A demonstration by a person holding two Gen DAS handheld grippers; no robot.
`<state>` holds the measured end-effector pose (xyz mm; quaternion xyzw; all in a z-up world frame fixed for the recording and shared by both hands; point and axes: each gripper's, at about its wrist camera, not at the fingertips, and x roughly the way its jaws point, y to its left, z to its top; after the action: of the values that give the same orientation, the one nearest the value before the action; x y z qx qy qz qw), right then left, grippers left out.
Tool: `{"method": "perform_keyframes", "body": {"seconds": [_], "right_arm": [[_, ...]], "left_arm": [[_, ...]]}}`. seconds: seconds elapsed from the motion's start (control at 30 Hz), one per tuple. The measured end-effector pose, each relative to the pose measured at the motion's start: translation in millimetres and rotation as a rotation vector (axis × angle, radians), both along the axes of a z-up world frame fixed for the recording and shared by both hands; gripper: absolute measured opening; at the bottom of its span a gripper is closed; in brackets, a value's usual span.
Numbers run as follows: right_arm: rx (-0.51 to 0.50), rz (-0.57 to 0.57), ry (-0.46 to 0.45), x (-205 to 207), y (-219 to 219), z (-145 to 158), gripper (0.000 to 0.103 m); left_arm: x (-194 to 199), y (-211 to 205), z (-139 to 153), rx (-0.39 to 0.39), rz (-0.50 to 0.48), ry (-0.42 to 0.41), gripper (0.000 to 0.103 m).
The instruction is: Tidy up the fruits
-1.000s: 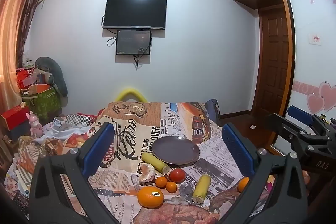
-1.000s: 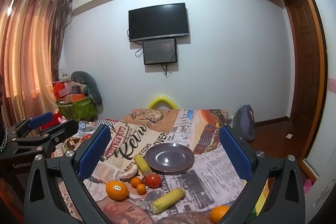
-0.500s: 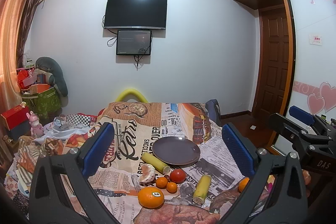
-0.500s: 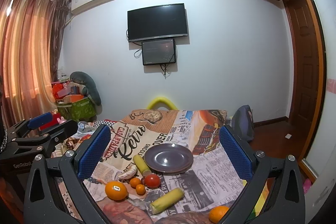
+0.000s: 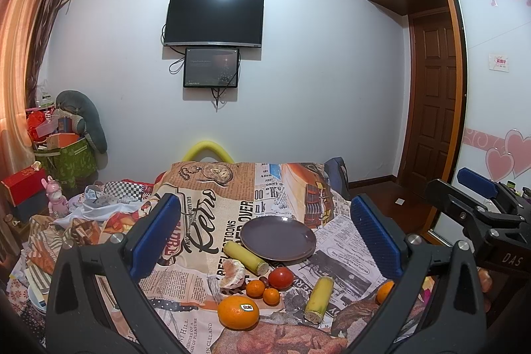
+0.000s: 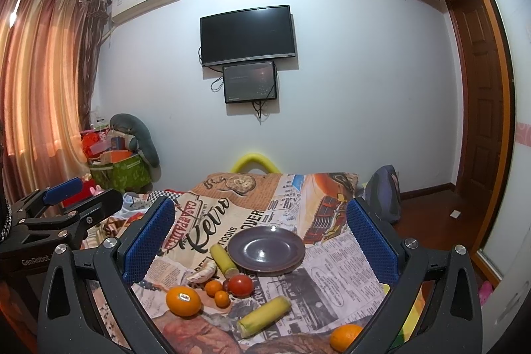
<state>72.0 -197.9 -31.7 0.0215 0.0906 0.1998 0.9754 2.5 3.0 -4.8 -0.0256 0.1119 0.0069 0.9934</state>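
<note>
Hovering wide open and empty, the left gripper point(image 5: 265, 241) and right gripper point(image 6: 260, 241) face the purple plate point(image 6: 265, 249); the stickered orange point(image 6: 183, 301) could roll off a careless pinch

Plate point(image 6: 265, 249): glossy, smooth, dark glaze w/ light glint. Newsprint-pattern cloth point(image 6: 338, 267) on the bench: matt, creased. Big orange point(image 5: 238, 312): dimpled skin, paper sticker. Hand-held gripper pads point(image 5: 155, 234): blue, rough-textured; frame matt black plastic w/ metal screws.
</note>
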Motion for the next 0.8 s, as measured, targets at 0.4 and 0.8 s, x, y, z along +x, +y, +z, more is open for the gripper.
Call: {"method": "perform_keyframes", "body": {"seconds": [0.4, 0.8], "right_arm": [[-0.001, 0.004, -0.001, -3.0, 1.0, -0.3, 0.103], [-0.002, 0.005, -0.002, -2.5, 1.9, 0.9, 0.103]], "left_arm": [[0.1, 0.4, 0.0, 0.0, 0.0, -0.001, 0.103], [0.5, 1.1, 0.3, 0.0, 0.0, -0.002, 0.103]]}}
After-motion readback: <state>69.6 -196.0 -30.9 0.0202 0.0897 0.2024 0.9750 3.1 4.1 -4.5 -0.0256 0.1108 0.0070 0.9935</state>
